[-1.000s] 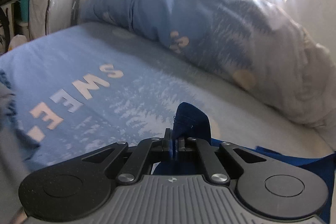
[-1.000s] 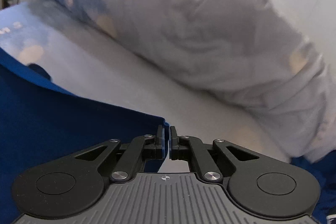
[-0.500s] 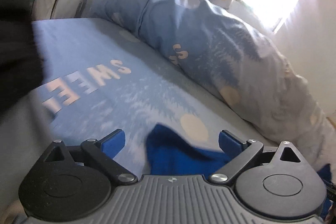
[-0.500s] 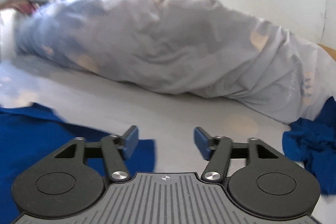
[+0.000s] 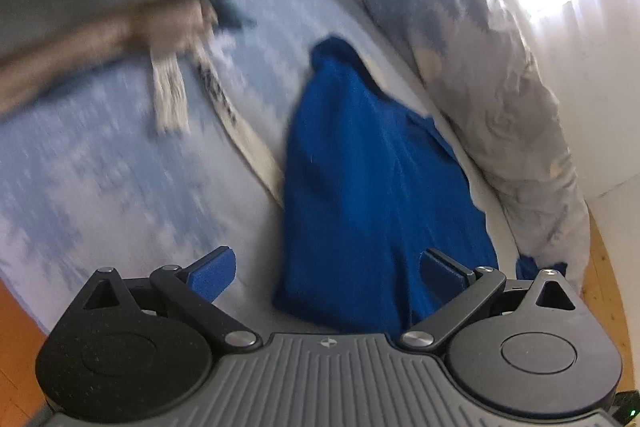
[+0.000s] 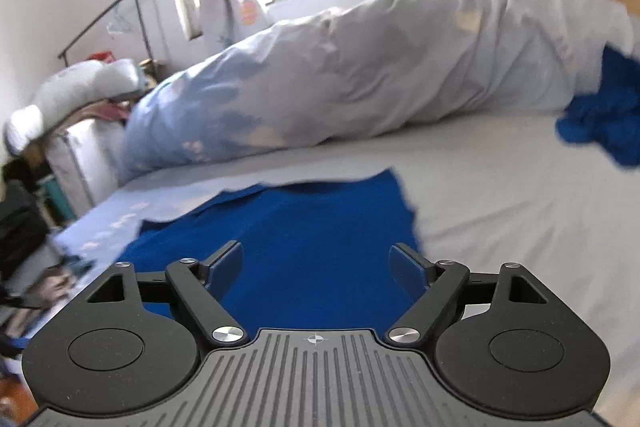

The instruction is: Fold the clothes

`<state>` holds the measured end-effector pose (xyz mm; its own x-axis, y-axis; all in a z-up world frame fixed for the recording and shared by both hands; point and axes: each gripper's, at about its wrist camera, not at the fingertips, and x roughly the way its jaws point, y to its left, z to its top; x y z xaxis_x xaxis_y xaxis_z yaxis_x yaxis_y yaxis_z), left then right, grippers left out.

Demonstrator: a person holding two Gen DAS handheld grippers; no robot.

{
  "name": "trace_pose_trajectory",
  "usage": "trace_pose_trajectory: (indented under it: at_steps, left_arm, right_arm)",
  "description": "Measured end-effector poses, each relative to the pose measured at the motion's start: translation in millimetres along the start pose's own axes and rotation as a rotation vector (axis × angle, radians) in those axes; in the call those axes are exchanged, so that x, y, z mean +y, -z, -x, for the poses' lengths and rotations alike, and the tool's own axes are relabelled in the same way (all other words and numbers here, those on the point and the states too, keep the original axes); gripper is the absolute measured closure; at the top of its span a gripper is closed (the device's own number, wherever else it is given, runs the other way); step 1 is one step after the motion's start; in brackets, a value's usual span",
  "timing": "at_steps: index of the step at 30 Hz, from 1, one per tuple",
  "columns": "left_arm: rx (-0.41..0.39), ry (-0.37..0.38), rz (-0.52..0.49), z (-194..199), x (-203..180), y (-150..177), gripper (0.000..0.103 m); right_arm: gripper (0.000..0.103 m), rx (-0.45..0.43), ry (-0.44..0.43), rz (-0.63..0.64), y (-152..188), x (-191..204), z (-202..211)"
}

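A royal-blue garment [image 5: 360,179] lies folded lengthwise on the bed, stretching away from my left gripper [image 5: 326,273], which hovers open above its near end and holds nothing. In the right wrist view the same blue garment [image 6: 304,231] lies flat on the sheet under my right gripper [image 6: 320,263], also open and empty. Another crumpled blue garment [image 6: 604,123] sits at the far right against the duvet.
A rolled pale-blue duvet [image 6: 360,75] runs along the far side of the bed. Grey and beige folded clothes [image 5: 100,11] with fringes lie blurred at the left. Blue printed bedsheet [image 5: 100,167] covers the bed. Luggage and clutter [image 6: 24,219] stand beside the bed.
Both grippers were shut on the blue garment's edge one second ago; they opened, let it drop onto the bed and pulled back and up. Both views have swung.
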<state>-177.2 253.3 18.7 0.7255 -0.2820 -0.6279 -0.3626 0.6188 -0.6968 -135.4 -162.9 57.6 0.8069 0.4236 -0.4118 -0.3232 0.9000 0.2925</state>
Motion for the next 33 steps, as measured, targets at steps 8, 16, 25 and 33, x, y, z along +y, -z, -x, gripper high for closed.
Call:
trace_pose_trajectory:
  at_steps: [8, 16, 25, 33]
  left_arm:
    - [0.058, 0.080, 0.092, -29, 7, 7, 0.085]
    - [-0.002, 0.096, 0.138, -20, 11, 13, 0.091]
    - [-0.062, 0.143, 0.155, -5, 10, 20, 0.092]
    - [-0.036, 0.196, 0.225, -11, 17, 20, 0.092]
  right_arm:
    - [0.016, 0.005, -0.213, 0.221, 44, 75, 16]
    - [0.015, 0.016, -0.338, 0.609, 81, 166, 0]
    - [0.016, -0.103, -0.339, 1.006, 128, 238, -13]
    - [0.052, -0.128, -0.258, 1.204, 159, 261, -22]
